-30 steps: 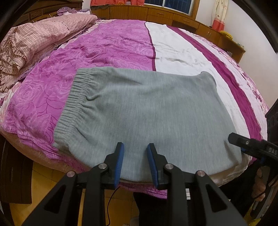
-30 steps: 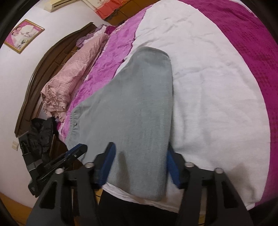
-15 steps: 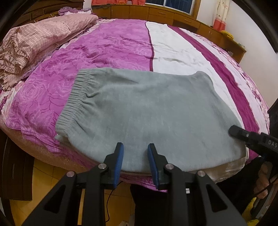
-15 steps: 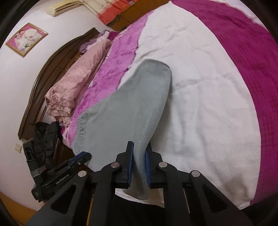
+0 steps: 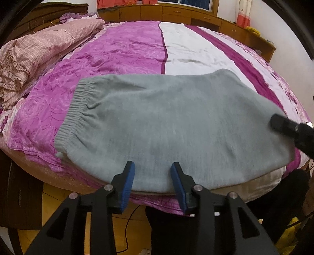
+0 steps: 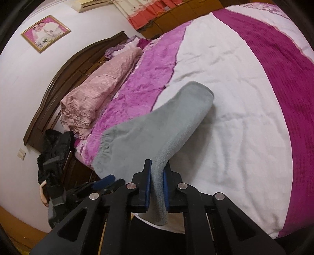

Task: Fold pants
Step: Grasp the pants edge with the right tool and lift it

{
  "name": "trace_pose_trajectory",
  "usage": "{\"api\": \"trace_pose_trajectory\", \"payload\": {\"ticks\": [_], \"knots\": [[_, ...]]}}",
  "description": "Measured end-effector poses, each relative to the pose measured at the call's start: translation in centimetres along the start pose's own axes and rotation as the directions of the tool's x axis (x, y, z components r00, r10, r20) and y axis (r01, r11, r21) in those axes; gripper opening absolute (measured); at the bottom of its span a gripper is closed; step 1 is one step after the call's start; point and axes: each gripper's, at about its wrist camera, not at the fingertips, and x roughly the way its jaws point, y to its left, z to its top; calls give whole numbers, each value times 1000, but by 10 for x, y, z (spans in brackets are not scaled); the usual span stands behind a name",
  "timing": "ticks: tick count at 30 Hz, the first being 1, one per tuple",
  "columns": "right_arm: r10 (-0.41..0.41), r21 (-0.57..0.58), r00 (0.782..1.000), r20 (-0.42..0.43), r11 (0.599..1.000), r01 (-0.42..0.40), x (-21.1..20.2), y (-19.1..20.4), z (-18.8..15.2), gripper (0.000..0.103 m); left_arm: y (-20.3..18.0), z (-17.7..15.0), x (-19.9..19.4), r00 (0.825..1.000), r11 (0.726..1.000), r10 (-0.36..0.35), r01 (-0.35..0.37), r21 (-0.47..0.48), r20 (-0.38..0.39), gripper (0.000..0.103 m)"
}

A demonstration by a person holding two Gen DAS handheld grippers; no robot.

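Grey knit pants [image 5: 176,121] lie folded in half on the bed, elastic waistband [image 5: 74,109] at the left, folded end at the right. My left gripper [image 5: 153,182] is open and empty, hovering over the near edge of the pants. My right gripper [image 6: 157,188] is shut on the right near edge of the pants [image 6: 157,133] and lifts that end off the bed. The right gripper also shows as a black shape in the left wrist view [image 5: 290,129]. The left gripper shows at the lower left of the right wrist view [image 6: 102,182].
The bed [image 5: 121,51] has a purple, white and magenta cover. A pink ruffled quilt [image 5: 39,51] lies at the far left by the dark wooden headboard [image 6: 64,78]. Wooden cabinets [image 5: 176,15] line the far wall. Black clothing [image 6: 53,149] hangs beside the bed.
My right gripper closed on the right edge of the pants and raised it off the bed. My left gripper stayed open at the near edge.
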Motion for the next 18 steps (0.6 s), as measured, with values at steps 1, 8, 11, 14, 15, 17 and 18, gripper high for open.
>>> {"api": "trace_pose_trajectory", "payload": {"ticks": [1, 8, 11, 14, 15, 17, 18], "knots": [[4, -11, 1000, 4, 1000, -4, -1, 3, 2, 3, 1, 0, -1, 1000, 1000, -4, 4, -3, 1, 41], [36, -92, 999, 16, 995, -35, -6, 34, 15, 3, 11, 4, -17, 999, 1000, -6, 7, -26, 38, 41], [51, -129, 999, 14, 990, -48, -6, 50, 21, 3, 19, 8, -26, 998, 999, 0, 2, -35, 61, 41], [56, -170, 998, 8, 984, -54, -4, 65, 25, 3, 26, 12, -33, 997, 999, 8, -5, -35, 77, 41], [57, -186, 998, 3, 981, -56, -2, 71, 27, 3, 30, 14, -36, 996, 999, 15, -12, -34, 85, 41], [59, -207, 998, -5, 976, -59, 0, 79, 29, 3, 35, 16, -39, 995, 999, 24, -21, -34, 94, 41], [60, -220, 998, -9, 974, -61, 1, 84, 30, 3, 39, 18, -41, 995, 999, 30, -27, -38, 99, 41]]}}
